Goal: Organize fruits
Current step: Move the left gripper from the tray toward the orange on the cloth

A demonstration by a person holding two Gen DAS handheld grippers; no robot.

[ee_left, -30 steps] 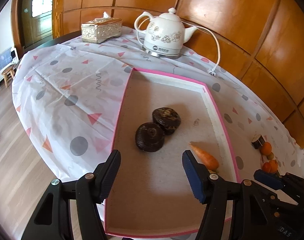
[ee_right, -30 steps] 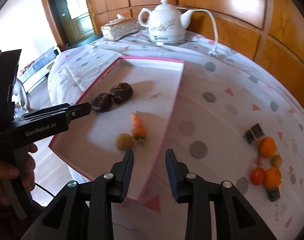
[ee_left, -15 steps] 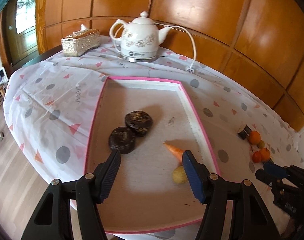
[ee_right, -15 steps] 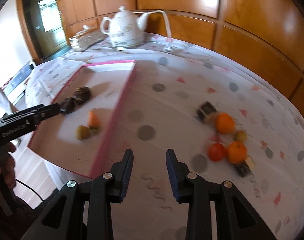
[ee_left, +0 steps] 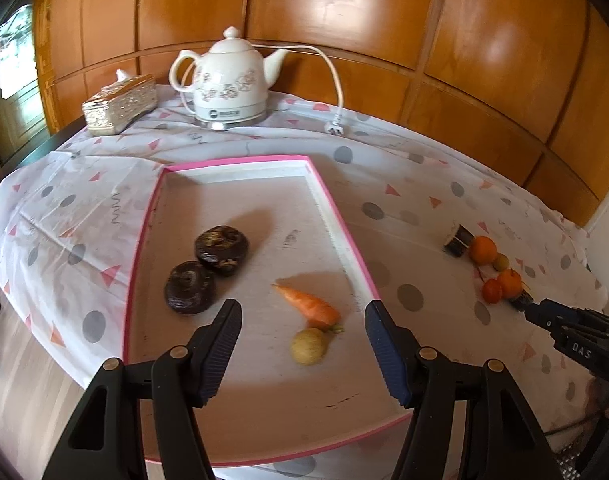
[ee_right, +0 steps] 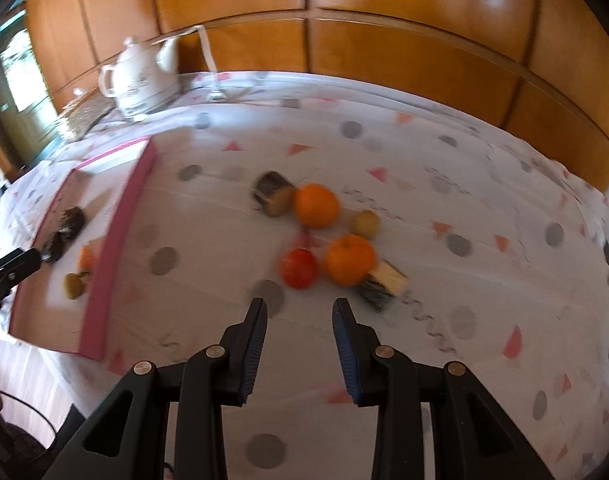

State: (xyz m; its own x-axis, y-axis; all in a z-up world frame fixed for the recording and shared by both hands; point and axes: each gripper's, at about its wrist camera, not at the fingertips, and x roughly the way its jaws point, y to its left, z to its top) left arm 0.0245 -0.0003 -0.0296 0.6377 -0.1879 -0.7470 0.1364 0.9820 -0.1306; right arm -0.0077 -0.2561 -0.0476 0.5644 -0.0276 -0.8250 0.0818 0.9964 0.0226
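Note:
A pink-rimmed tray holds two dark brown round fruits, a carrot and a small yellowish fruit. My left gripper hovers open above the tray's near end, with nothing between its fingers. Right of the tray, on the cloth, lie two oranges, a red fruit, a small yellow-green fruit and two dark pieces. My right gripper hangs just short of this cluster, narrowly open and holding nothing. Its tip also shows in the left wrist view.
A white kettle with cord and plug and a gold tissue box stand at the table's back. Wooden wall panels close the far side. The patterned cloth drops off the table edge at the left, above the floor.
My right gripper has swung right, from over the tray's edge to the fruit cluster on the cloth. The left gripper has shifted right along the tray and rolled. Neither jaw opening has changed.

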